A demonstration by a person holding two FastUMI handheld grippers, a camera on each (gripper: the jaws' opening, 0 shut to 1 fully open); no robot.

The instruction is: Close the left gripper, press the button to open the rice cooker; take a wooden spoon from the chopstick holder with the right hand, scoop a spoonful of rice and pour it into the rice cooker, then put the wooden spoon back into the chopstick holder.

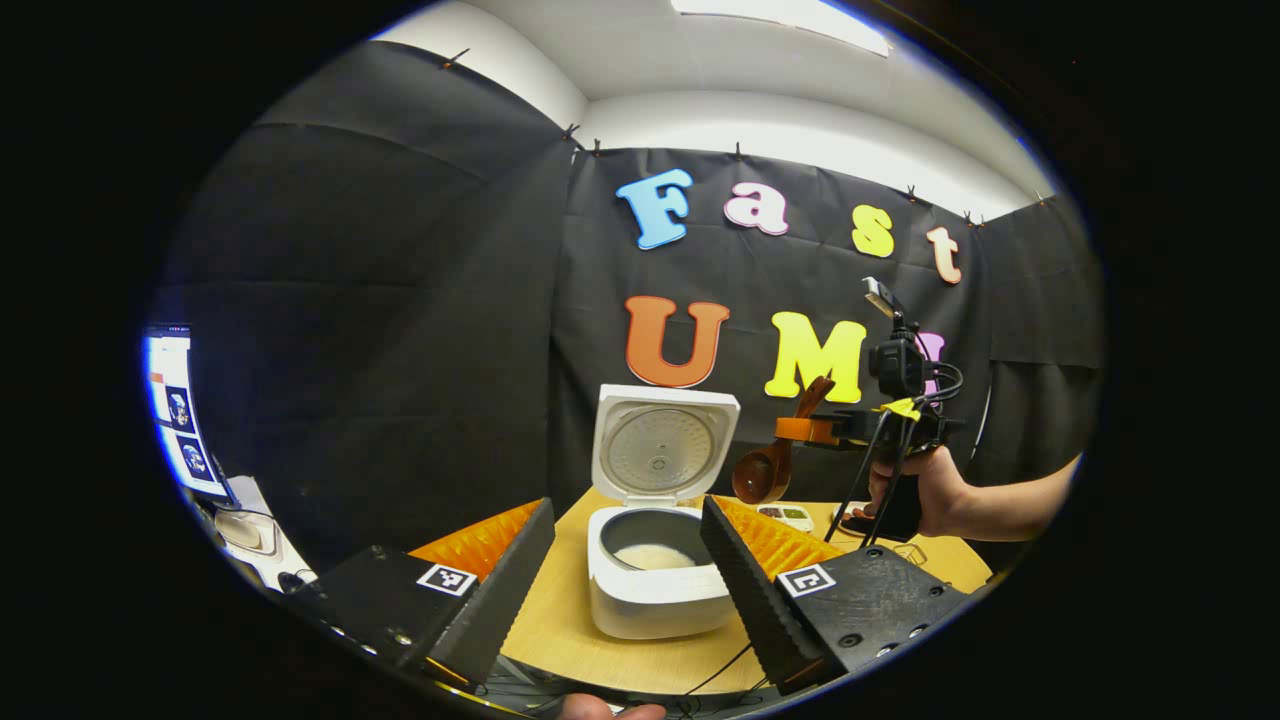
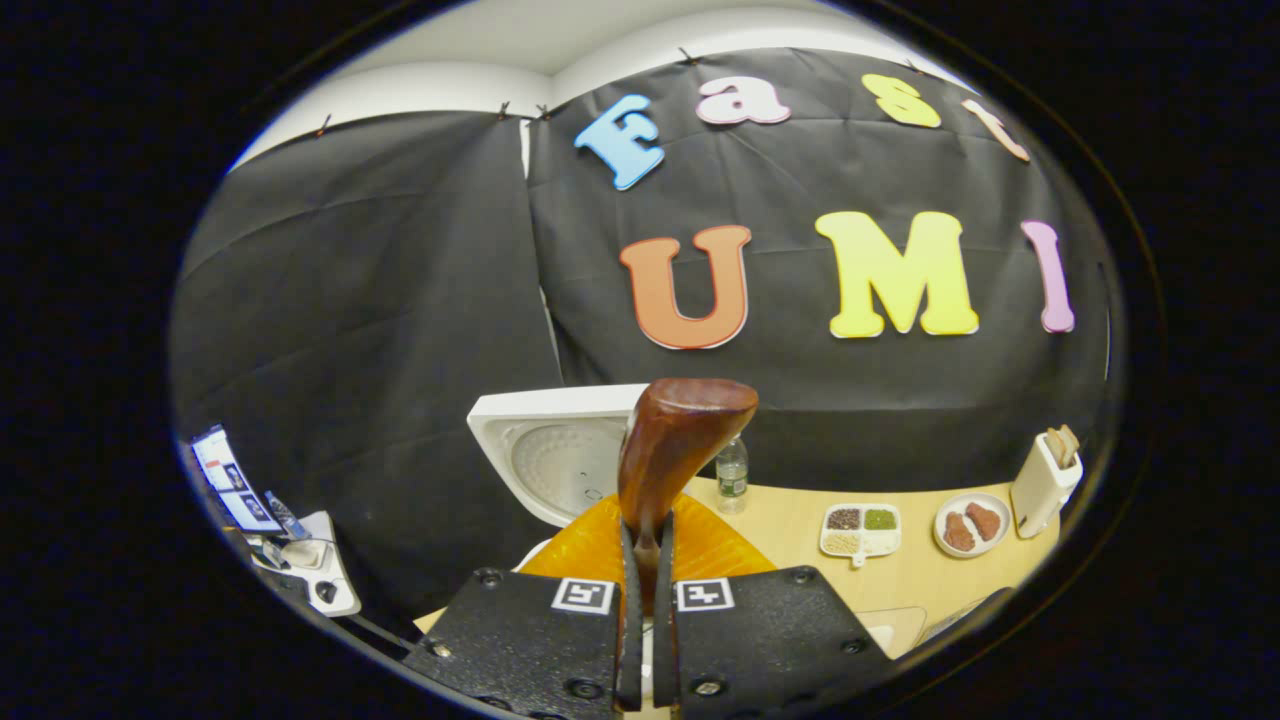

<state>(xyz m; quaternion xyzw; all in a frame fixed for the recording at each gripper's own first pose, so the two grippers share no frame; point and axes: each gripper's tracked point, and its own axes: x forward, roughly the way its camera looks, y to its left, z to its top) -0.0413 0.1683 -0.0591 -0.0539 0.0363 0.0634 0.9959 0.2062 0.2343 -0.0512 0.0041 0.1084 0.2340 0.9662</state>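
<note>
Gripping wooden spoon [image 2: 670, 450], right gripper [image 2: 645, 590] jaws clenched; left gripper [image 1: 625, 560] jaws released before open rice cooker [image 1: 655, 590].

A: In the right gripper view, the wooden spoon [image 2: 672, 440] hides the right part of the rice cooker's lid [image 2: 545, 455], low in the middle, and its handle vanishes between the fingers.

B: And the tray [image 2: 860, 530] at lower right?

A: Four compartments, contents too small to name. The monitor [image 1: 178, 410] at the left gripper view's left edge is cut off.
</note>
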